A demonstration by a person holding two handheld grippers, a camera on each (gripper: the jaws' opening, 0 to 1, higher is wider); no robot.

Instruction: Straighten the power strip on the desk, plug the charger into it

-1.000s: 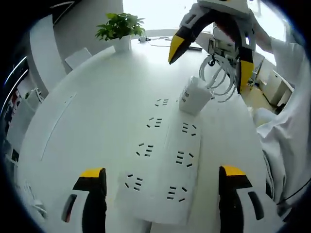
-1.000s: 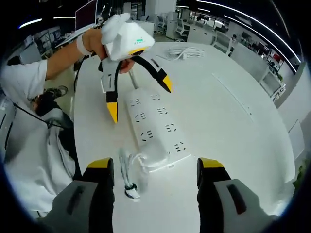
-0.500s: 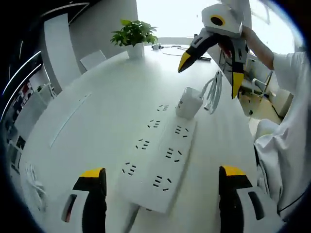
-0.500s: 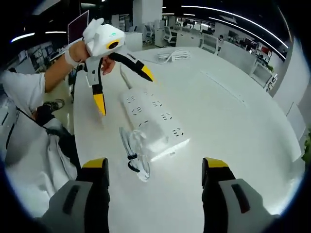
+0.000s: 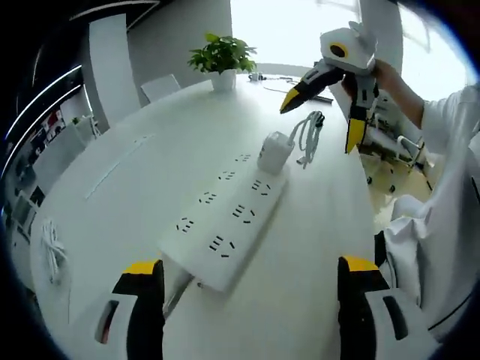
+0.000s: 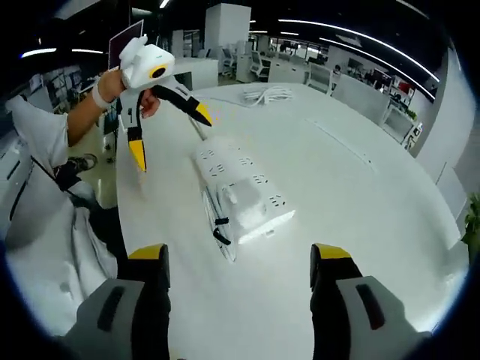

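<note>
A white power strip [image 5: 225,223] lies on the white desk [image 5: 127,187], running away from me. A white charger [image 5: 274,152] stands plugged into its far end, its bundled white cable [image 5: 307,136] lying beside it. My left gripper [image 5: 251,268] is open, a little short of the strip's near end. My right gripper [image 5: 321,120] hangs open in the air beyond the charger. In the right gripper view the power strip [image 6: 232,169] has the charger [image 6: 247,204] at its near end, with the cable [image 6: 219,225] to its left. My right gripper [image 6: 238,255] is open; the left gripper [image 6: 170,136] hovers open past the strip.
A potted plant [image 5: 223,56] stands at the desk's far end, with a chair [image 5: 161,86] beside it. A coiled white cable [image 5: 51,251] lies at the left edge; it is the coiled cable [image 6: 262,94] far off. A person's white sleeve [image 6: 30,142] borders the desk.
Both grippers have drawn back and up from the power strip, still open. The charger stays plugged in and its cable lies still.
</note>
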